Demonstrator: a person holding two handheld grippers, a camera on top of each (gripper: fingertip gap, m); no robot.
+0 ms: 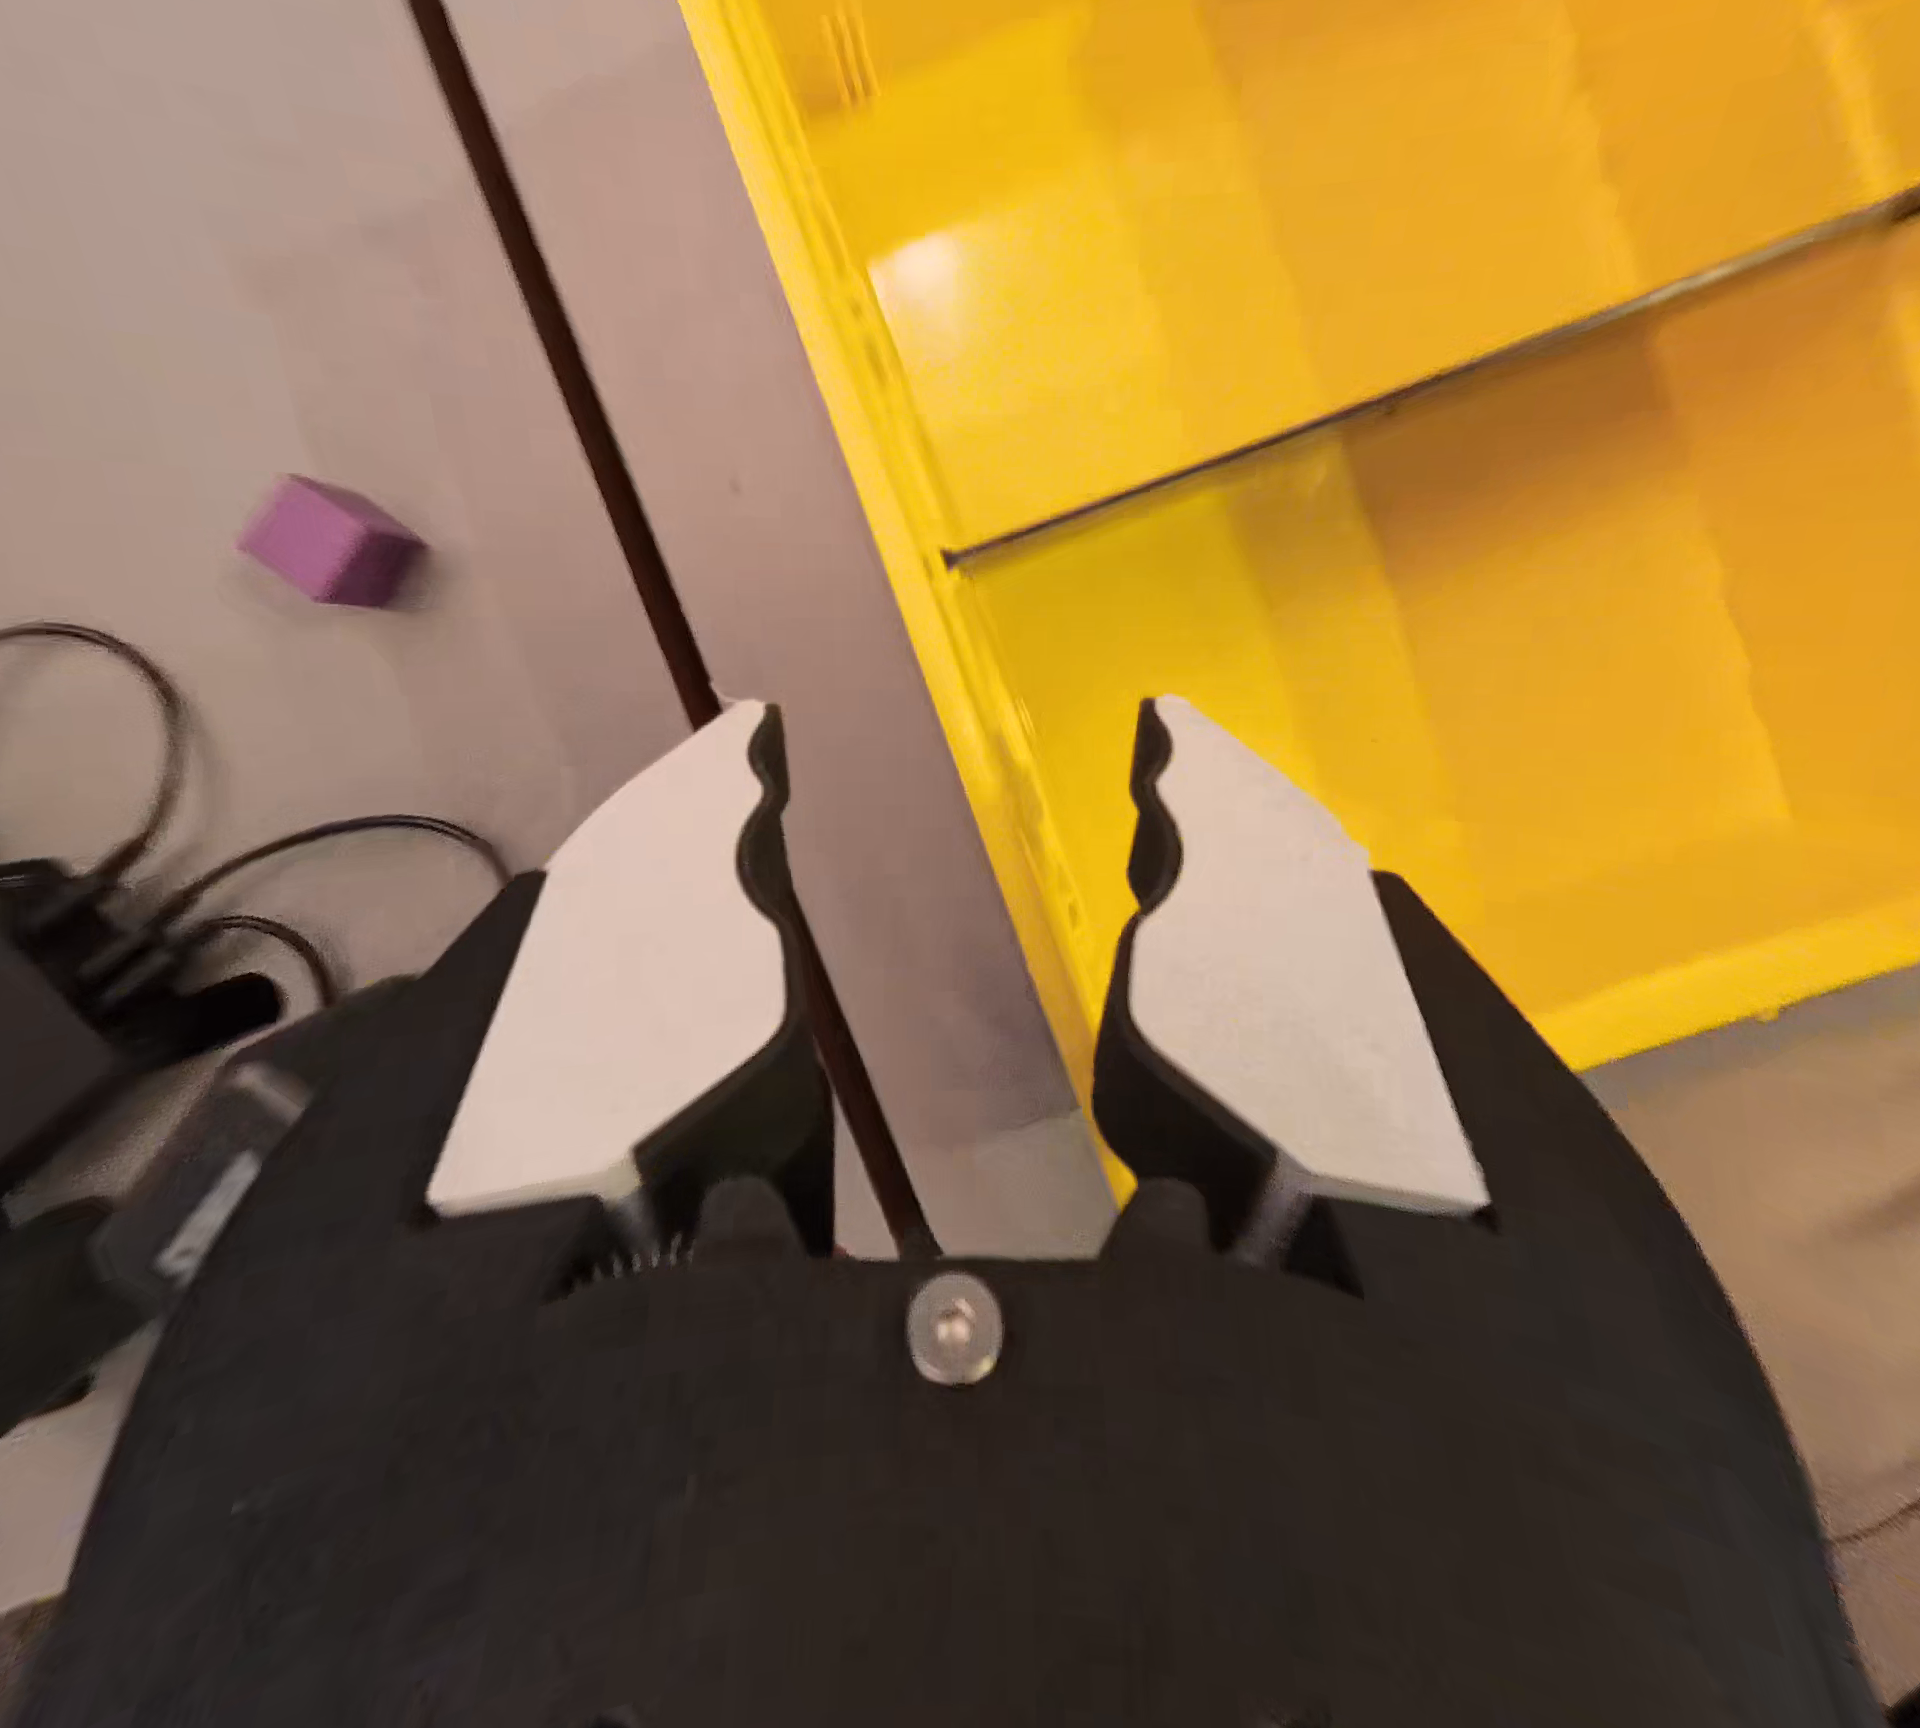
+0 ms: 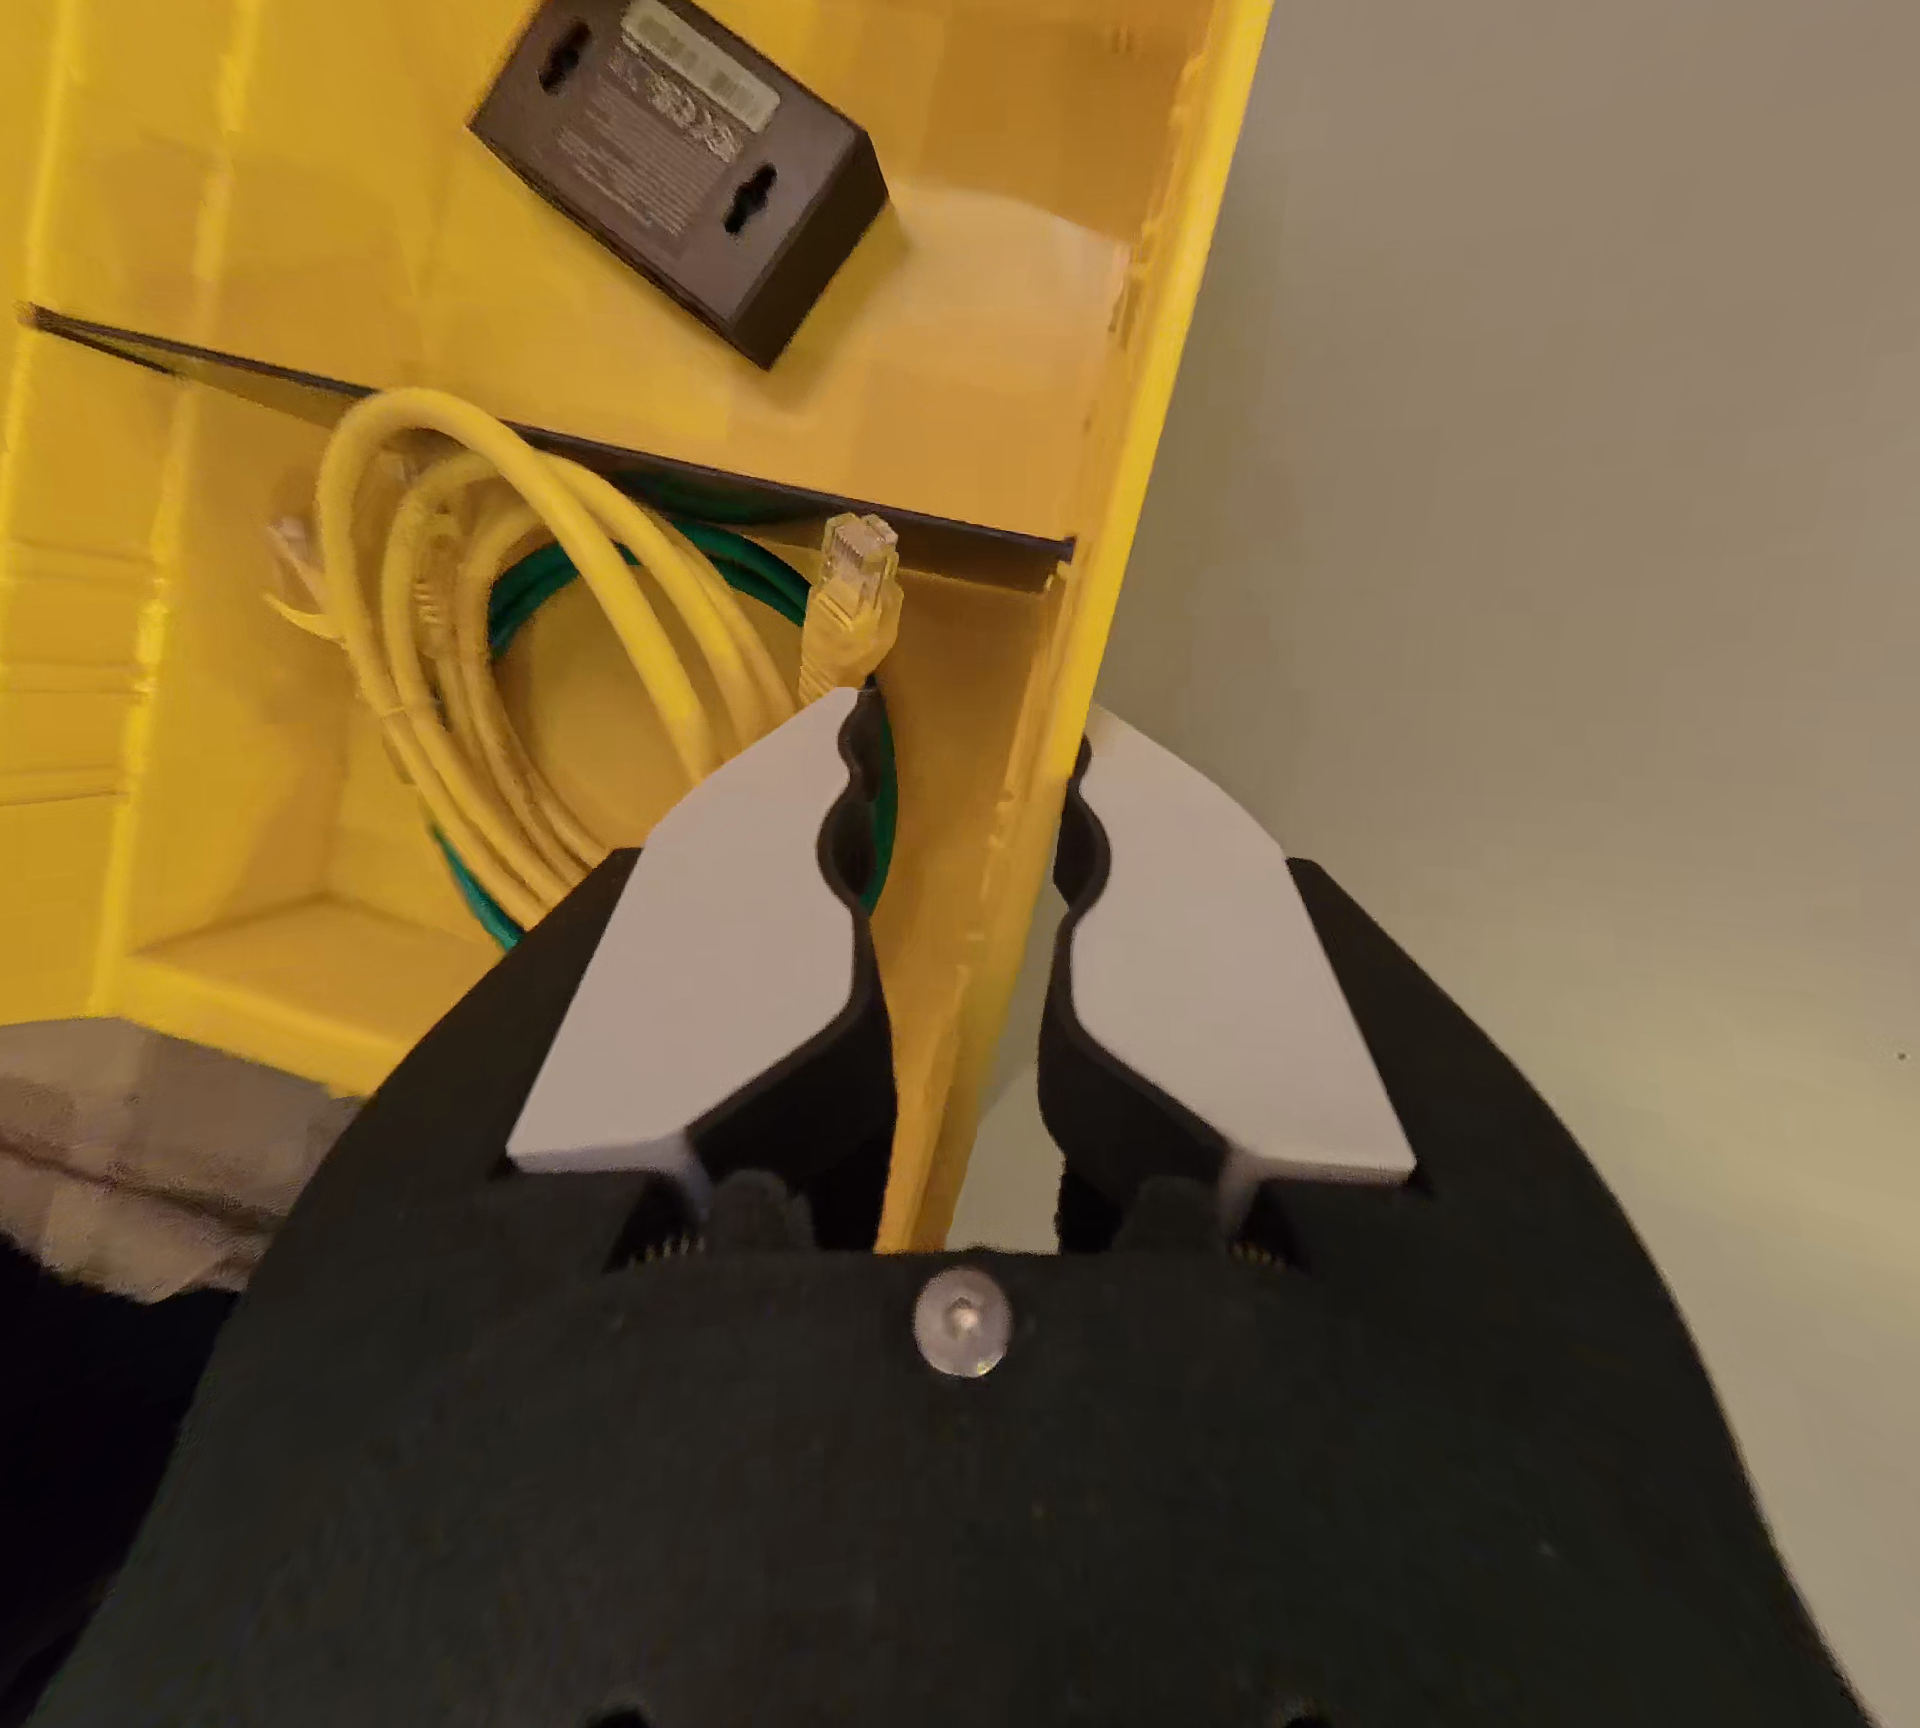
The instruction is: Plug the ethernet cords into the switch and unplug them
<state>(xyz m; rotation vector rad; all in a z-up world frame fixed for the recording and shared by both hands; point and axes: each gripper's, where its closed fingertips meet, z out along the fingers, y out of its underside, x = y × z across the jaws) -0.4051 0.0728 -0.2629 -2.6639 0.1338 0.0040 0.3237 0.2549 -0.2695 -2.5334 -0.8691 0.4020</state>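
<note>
Hovering beside the yellow bin (image 2: 1164,328), our right gripper (image 2: 961,722) and left gripper (image 1: 956,722) gape, holding nothing. We judge the yellow cord (image 2: 540,639) light and floppy, so we'd pinch its stiff plug boot (image 2: 847,629) below the divider (image 2: 727,473), carrying it to the switch (image 2: 675,140) above.

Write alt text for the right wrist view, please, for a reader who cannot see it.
The open right gripper hovers over the rim of a yellow bin, holding nothing. In the near compartment lie coiled yellow cords over a green cord; beyond a dark divider, a black switch lies label side up.
</note>
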